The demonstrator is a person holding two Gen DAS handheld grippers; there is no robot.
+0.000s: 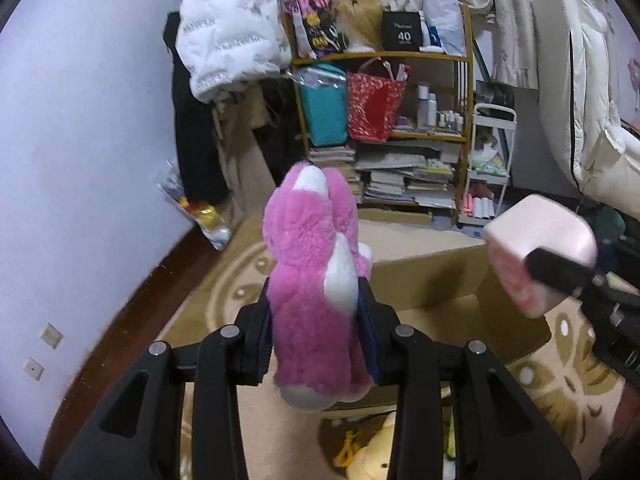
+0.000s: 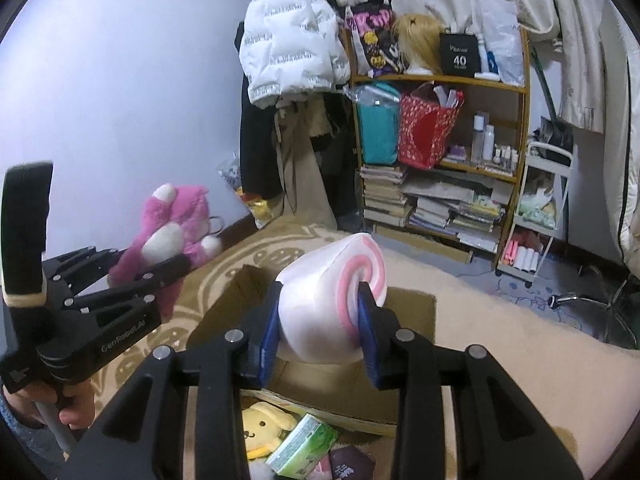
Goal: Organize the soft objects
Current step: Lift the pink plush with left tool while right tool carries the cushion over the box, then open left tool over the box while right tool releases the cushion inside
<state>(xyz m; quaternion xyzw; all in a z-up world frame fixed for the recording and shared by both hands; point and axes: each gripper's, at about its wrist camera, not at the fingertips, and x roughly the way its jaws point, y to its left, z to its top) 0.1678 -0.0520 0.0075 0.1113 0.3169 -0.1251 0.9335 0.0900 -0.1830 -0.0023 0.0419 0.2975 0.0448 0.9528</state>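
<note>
My left gripper (image 1: pixel 318 336) is shut on a pink and white plush bear (image 1: pixel 316 248), held upright above the near edge of an open cardboard box (image 1: pixel 432 276). The bear also shows in the right wrist view (image 2: pixel 172 232), at the left. My right gripper (image 2: pixel 320 320) is shut on a white and pink swirl roll cushion (image 2: pixel 332 292), held above the same box (image 2: pixel 412 308); the cushion shows at the right in the left wrist view (image 1: pixel 536 248). Below the box edge lie a yellow dog plush (image 2: pixel 264 428) and a green pack (image 2: pixel 304 444).
A beige patterned rug (image 1: pixel 240 280) covers the floor. A wooden shelf (image 2: pixel 440 80) with bags, bottles and stacked books stands at the back. A white puffer jacket (image 2: pixel 292 28) hangs to its left. A white trolley (image 2: pixel 544 208) stands at the right.
</note>
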